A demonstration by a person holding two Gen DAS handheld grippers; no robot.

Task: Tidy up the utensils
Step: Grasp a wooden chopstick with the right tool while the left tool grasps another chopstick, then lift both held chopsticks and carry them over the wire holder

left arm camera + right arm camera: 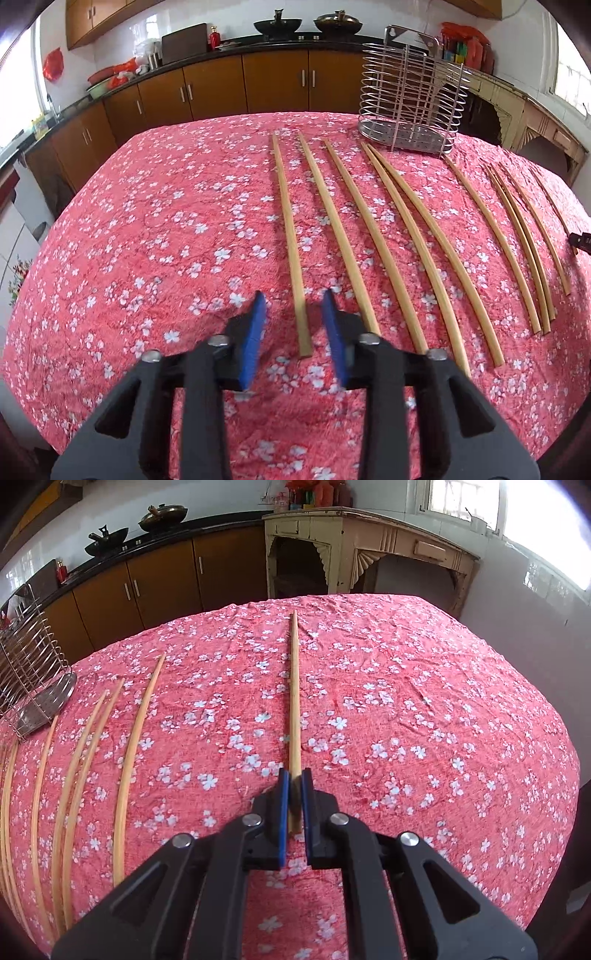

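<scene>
Chopsticks [402, 243] lie fanned side by side across the middle of the floral cloth [147, 221], thick ends near, likely for easy end grabs. The left gripper [293, 325], jaws apart, straddles the leftmost chopstick [290, 240]. The right gripper [294, 801] is clamped on a lone chopstick [294, 686] at frame centre, probably bound for the wire holder [412, 99] at upper right.

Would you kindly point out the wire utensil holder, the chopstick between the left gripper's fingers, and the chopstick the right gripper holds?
wire utensil holder [410, 99], left wrist view, on its wire wall.
leftmost chopstick [289, 236], left wrist view, mid-shaft.
held chopstick [294, 701], right wrist view, shaft ahead of the gripper.
</scene>
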